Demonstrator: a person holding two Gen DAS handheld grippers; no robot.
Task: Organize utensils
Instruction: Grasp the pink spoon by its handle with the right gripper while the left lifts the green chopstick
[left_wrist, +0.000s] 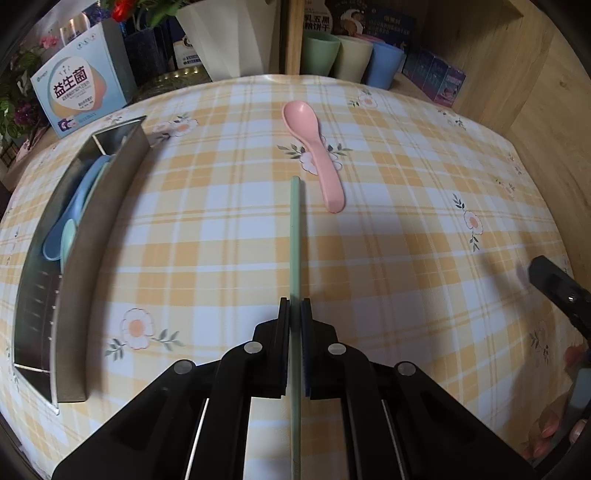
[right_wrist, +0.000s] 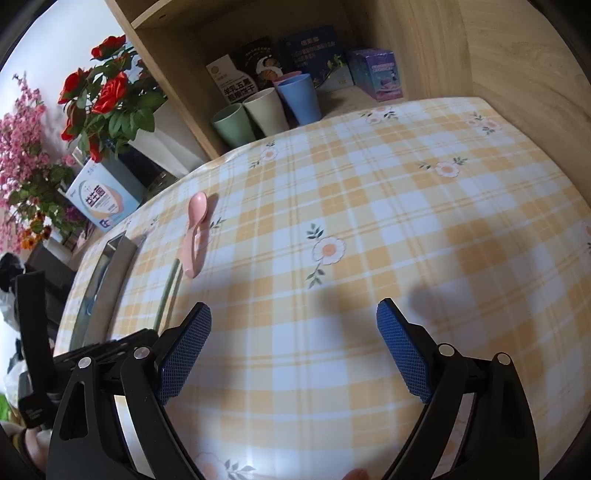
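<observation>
- We read the large characters 益生菌 on the pale blue box (left_wrist: 79, 96) that stands behind the table on the left; its smaller print is too fine to read.
- On the shelf, a dark package (left_wrist: 317, 16) behind the cups shows the characters 五黑 and 饼干; the rest of its text stays unclear.
- We hold the left gripper (left_wrist: 294, 314) with both pads pressed on a thin green chopstick (left_wrist: 295, 236), which points forward above the checked tablecloth (left_wrist: 406, 229).
- The pink spoon (left_wrist: 313, 147) lies on the cloth, just to the right of the chopstick tip, bowl toward the shelf.
- The metal tray (left_wrist: 99, 236) lies along the left side of the table; a blue spoon (left_wrist: 74, 210) and a green utensil (left_wrist: 68, 236) rest inside it.
- Our right gripper (right_wrist: 293, 339) hangs above the bare cloth with its blue pads (right_wrist: 184, 350) wide apart and nothing between them.
- Three cups, green (right_wrist: 231, 123), beige (right_wrist: 264, 110) and blue (right_wrist: 299, 98), stand in a row in front of the shelf; a purple box (right_wrist: 376, 74) sits to their right.
- Red roses (right_wrist: 107, 92) and pink flowers (right_wrist: 18, 147) stand at the left edge, past the tray.
</observation>
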